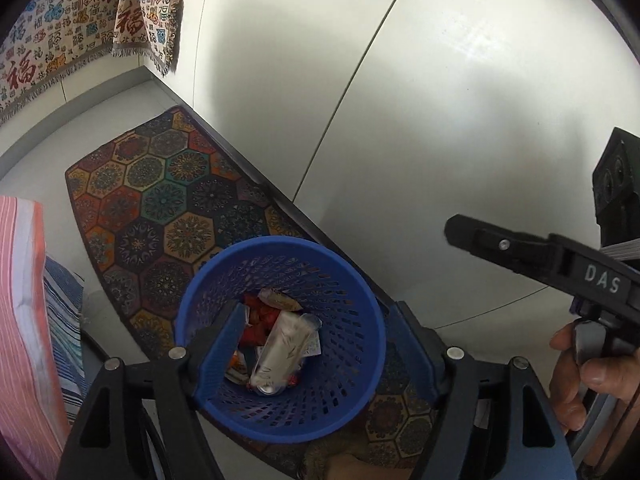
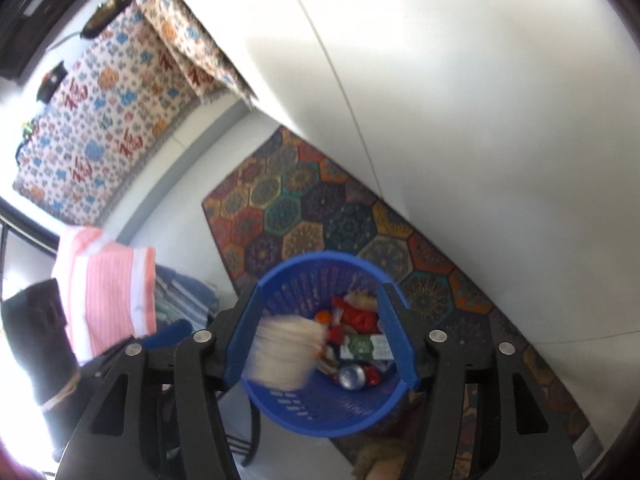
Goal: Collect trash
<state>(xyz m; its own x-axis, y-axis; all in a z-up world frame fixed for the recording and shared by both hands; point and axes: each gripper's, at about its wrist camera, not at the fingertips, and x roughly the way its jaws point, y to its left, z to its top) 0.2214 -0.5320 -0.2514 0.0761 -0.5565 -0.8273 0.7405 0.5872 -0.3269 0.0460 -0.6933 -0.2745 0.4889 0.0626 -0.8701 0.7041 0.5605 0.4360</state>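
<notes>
**Both claws over the blue bin**

The left claw (image 1: pixel 316 340) hangs spread and empty above the blue mesh wastebasket (image 1: pixel 352 280), which stands on the hexagon-patterned rug (image 1: pixel 160 200) against the white wall. The right claw (image 2: pixel 320 340) is spread too, with a blurred pale wrapper (image 2: pixel 284 356) between its fingers, seemingly loose over the rim. Inside lie a drink can (image 2: pixel 354 376), red scraps and packets. The wrapper could catch the rim and land on the rug. Motion blur hides what it is, and the basket's near edge is cut off.

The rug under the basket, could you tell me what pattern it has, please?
The rug has multicoloured hexagons with mandala-like motifs, clearest in the left wrist view.
</notes>
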